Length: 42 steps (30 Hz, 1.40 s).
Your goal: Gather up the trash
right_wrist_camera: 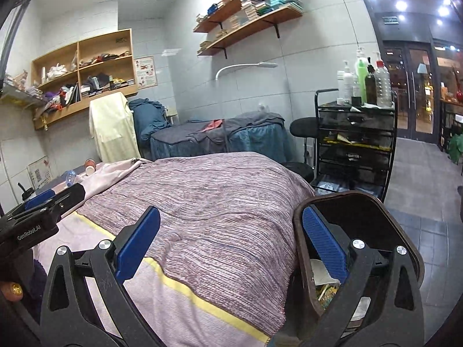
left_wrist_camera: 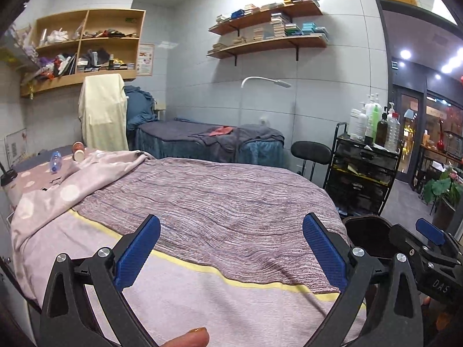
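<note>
Striped mauve blanket [left_wrist_camera: 220, 196] with yellow band, pink polka-dot sheet [left_wrist_camera: 52, 190], dark brown bin [right_wrist_camera: 303, 260], blue gripper pads [left_wrist_camera: 136, 254], cream towel [left_wrist_camera: 102, 112].

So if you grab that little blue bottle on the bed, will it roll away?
Probably. The plastic bottle lies on its side on soft bedding, so a nudge could roll it. It looks clear and likely empty, so light and squashy in the jaws.

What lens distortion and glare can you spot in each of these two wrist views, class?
Left wrist view: fisheye bends the wall shelves and doorway; ceiling spotlights flare white; dark vignette in the corners. Right wrist view: the same bowing tilts the black trolley; spotlights bloom; the far plastic bottle on the bed is soft.
</note>
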Motion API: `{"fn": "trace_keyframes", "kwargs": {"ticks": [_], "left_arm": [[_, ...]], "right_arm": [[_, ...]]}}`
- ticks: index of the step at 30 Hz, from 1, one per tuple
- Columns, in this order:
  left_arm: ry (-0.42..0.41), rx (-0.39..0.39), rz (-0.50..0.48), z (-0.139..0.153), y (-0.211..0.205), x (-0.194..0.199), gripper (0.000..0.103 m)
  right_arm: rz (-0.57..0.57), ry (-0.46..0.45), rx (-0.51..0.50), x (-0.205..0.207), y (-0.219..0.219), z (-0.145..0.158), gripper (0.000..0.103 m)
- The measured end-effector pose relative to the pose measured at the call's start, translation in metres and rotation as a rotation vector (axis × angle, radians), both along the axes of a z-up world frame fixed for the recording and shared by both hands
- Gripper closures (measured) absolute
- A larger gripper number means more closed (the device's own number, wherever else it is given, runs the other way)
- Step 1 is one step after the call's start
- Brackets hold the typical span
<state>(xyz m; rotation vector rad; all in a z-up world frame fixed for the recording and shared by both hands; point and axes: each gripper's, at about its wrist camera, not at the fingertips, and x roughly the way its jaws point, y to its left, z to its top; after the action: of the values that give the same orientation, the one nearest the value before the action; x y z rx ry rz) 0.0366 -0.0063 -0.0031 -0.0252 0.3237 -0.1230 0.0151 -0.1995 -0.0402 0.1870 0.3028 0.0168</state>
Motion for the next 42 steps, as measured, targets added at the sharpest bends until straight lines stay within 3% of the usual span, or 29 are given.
{"fn": "trace_keyframes", "kwargs": {"ticks": [11,42], "left_arm": [[-0.024,-0.044,-0.009,0.002,0.008,-0.009,0.006],[-0.026,-0.051,-0.008,0.003,0.01,-0.009,0.006]], "right_arm": [[0.009,-0.032,-0.03,-0.012,0.012,0.008,0.006],[0.006,-0.023,-0.011,-0.01,0.005,0.003,0.006]]}}
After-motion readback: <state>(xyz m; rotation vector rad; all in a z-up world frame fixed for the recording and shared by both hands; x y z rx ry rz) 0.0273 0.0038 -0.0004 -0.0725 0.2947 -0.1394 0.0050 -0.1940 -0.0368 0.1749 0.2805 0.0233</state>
